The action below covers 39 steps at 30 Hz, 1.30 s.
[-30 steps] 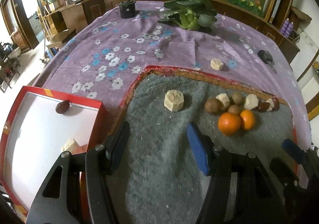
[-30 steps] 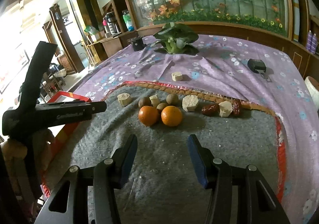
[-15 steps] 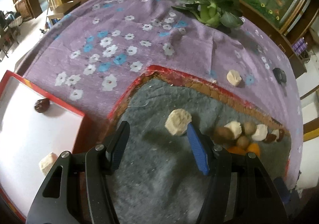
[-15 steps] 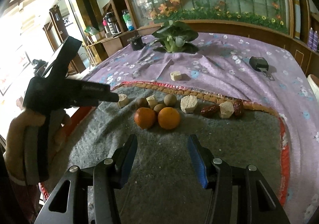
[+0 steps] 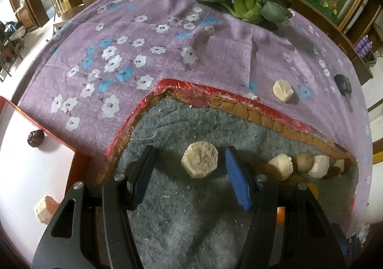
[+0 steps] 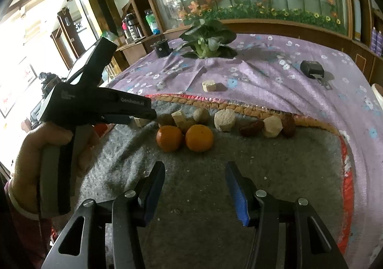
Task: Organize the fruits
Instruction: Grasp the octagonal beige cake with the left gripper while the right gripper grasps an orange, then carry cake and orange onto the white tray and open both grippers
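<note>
The left gripper (image 5: pixel 189 173) is tilting steeply down over the grey mat (image 5: pixel 191 221), its jaws standing open around a pale chunk (image 5: pixel 199 163), pads not touching it. The right gripper (image 6: pixel 195 187) is hanging open and empty over the mat's near part, short of two oranges (image 6: pixel 185 137). The red-rimmed tray (image 5: pixel 21 173) at the left is holding a dark date (image 5: pixel 35 138) and another pale piece (image 5: pixel 44 209). Bare mat is lying between both grippers and the fruit row.

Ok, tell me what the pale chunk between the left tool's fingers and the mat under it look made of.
Pale chunk: looks like a dry, crumbly solid with a matte, chalky, faceted surface; the exact material is unclear. Grey mat: seems felt or fleece, fuzzy and matted, flecked with pale crumbs.
</note>
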{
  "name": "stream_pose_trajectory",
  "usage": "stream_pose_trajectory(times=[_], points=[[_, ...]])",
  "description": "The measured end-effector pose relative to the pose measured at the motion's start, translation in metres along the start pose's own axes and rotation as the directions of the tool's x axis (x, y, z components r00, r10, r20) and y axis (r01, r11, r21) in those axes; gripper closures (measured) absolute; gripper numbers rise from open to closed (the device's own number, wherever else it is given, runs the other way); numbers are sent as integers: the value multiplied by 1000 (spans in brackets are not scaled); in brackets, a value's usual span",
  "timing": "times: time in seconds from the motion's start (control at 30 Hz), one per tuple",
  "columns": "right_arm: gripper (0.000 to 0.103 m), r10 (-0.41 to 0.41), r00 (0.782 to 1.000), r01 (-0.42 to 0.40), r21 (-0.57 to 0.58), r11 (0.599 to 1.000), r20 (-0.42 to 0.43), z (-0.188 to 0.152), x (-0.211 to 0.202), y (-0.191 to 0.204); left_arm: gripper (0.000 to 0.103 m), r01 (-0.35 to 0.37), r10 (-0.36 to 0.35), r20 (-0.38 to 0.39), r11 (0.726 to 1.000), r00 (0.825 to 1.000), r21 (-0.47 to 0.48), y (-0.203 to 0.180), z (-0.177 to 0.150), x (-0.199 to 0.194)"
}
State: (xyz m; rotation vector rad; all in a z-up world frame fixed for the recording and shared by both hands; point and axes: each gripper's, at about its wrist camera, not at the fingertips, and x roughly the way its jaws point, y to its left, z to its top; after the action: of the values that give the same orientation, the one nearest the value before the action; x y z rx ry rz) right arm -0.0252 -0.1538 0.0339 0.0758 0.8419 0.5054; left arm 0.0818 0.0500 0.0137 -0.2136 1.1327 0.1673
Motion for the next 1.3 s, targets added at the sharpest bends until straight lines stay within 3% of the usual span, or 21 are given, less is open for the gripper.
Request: stream_pose_trajectory(times=[0.03,0.07,0.17,0.43,0.57,0.63,0.7,0.73,0.77,0.87,1.07,1.3], points=[[52,5,1000,-5,1,1000,-4,0,1,1,50,-2,2,8,1000,1000,2,0,-1,0],[52,14,1000,-14,2,1000,-9,1,1,2,63,-18,18,17,1000,1000,8,0,-1,-1],[52,62,997,-62,9,998,-50,3,9,7,74,30,-30,19,1000,999,8,5,-2,-3],[52,68,990,-70,-13,997,-122,19,49,29,74,53,-55,72,998,996,24,14,-16,-34],[52,31,993,-29,12,999,-112,30,68,38,74,45,-47,114,999,992,25,25,-24,-51],[52,-30,994,32,11,999,-102,35,76,42,74,53,-56,120,998,991,25,30,-26,-56],[58,-51,995,53,14,999,-81,37,78,45,74,60,-63,117,998,991,28,34,-29,-59],[69,-67,994,67,1,998,-86,37,79,47,74,61,-65,118,998,991,34,35,-32,-61],[69,-87,993,85,-20,996,-85,37,80,48,74,61,-66,117,997,991,42,36,-35,-62],[69,-55,995,55,2,998,-87,33,74,41,74,83,-87,105,996,991,41,39,-41,-63],[69,-31,998,30,-23,999,-46,21,40,53,74,204,-204,44,979,978,12,51,-50,-70],[69,31,999,-31,-34,999,-8,10,14,73,74,189,-191,76,982,979,23,63,-66,-96]])
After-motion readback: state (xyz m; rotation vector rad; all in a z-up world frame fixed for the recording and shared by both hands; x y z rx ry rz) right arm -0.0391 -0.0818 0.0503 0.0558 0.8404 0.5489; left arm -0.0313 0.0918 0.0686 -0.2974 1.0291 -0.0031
